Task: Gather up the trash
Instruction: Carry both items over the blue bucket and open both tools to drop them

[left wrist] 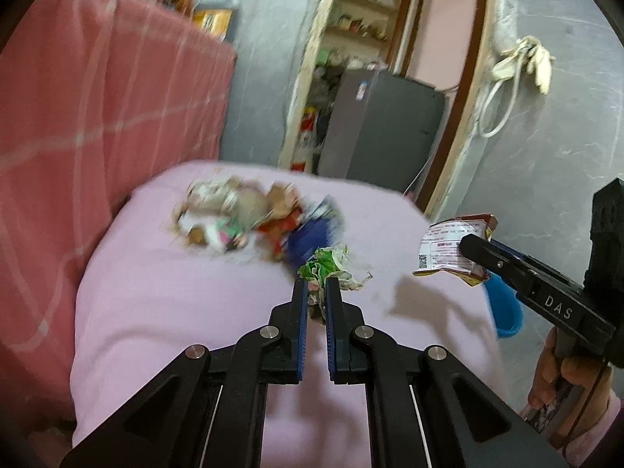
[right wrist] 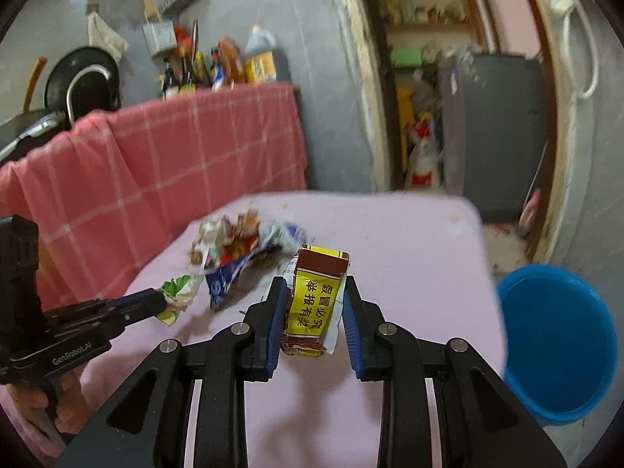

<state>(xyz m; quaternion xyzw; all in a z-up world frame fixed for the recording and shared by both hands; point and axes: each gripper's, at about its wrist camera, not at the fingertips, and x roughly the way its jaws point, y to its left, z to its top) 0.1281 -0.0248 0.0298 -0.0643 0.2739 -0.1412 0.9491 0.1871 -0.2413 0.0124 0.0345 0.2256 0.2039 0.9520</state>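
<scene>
Two tongs: both clamped on litter, both clear of the bench [right wrist: 409, 241], which has a pink cover.
Left tongs [left wrist: 316, 286]: jaws nearly together, pinching a crumpled green-and-white wrapper [left wrist: 331, 265] at the tips; wrapper sticks out beyond them.
Right tongs [right wrist: 312, 292]: jaws part-way apart, pressing both sides of a flattened red-and-yellow carton [right wrist: 316, 292].
Trash pile [left wrist: 253, 222]: ahead of the left tongs and slightly to their left, on the bench; blurred.
Blue bin [right wrist: 557, 347]: right of the right tongs, off the bench edge, lower down.
Hands: one [left wrist: 561, 382] grips the right tongs' handle; one [right wrist: 66, 397] grips the left's.
</scene>
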